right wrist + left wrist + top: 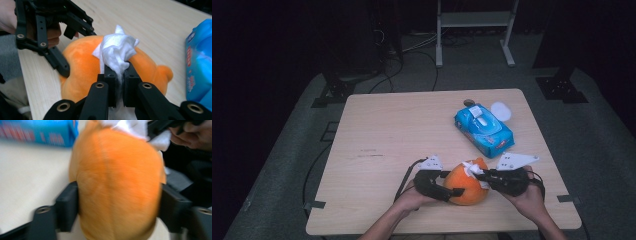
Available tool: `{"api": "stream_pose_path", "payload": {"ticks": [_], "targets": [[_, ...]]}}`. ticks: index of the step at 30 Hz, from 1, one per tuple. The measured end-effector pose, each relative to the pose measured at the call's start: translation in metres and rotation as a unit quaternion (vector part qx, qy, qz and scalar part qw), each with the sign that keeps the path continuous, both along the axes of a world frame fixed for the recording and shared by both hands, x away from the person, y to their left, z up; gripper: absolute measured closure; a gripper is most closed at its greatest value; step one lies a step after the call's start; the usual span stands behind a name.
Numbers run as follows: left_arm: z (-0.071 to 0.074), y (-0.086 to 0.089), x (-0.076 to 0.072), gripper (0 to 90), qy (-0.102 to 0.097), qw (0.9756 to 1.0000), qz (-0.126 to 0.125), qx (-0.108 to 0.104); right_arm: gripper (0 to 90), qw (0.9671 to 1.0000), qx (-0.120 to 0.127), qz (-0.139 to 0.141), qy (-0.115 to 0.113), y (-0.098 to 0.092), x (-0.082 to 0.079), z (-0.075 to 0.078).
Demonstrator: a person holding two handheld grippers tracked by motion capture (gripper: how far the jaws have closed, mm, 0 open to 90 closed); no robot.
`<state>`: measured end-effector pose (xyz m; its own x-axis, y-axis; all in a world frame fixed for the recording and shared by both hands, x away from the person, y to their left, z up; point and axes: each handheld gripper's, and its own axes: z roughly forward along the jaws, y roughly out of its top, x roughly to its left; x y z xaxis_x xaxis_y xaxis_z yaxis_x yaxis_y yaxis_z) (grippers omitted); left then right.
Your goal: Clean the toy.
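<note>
Orange plush toy point(466, 184) lies lengthwise across table; left hand-held gripper point(451, 192) clamps it, right hand-held gripper point(478, 175) pinches white wipe point(116, 51).

orange plush toy point(464, 182), white wipe point(116, 51), blue pack point(484, 129)

Blue wipes pack point(484, 129) far right on table point(387, 130); white lid point(501, 111) just beside.

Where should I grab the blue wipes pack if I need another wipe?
Probably from above, across the narrow width of the blue wipes pack. It lies flat on the table with its white flap facing up, and its long sides are free of the round white lid.
</note>
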<state>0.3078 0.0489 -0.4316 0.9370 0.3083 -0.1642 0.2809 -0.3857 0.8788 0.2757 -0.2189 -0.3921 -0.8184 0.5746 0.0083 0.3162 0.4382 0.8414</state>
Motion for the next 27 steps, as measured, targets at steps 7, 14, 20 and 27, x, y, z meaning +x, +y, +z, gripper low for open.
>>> {"api": "stream_pose_path", "payload": {"ticks": [7,14,20,27], "targets": [[0.019,0.019,-0.001,33.3,-0.117,0.9911,-0.017,0.062,83.4,0.9997,0.001,0.018,-0.017,0.019,-0.002,0.007],[0.011,0.025,0.005,22.3,-0.066,0.9971,-0.012,0.037,83.3,0.9982,-0.012,0.060,-0.002,0.057,0.000,-0.004],[0.007,0.023,-0.001,31.7,-0.090,0.9946,-0.029,0.043,83.3,0.9982,-0.004,0.058,-0.017,0.060,0.005,0.006],[0.009,0.020,-0.002,21.0,-0.088,0.9945,-0.031,0.048,83.3,0.9998,0.012,0.017,0.006,0.031,0.023,-0.003]]}}
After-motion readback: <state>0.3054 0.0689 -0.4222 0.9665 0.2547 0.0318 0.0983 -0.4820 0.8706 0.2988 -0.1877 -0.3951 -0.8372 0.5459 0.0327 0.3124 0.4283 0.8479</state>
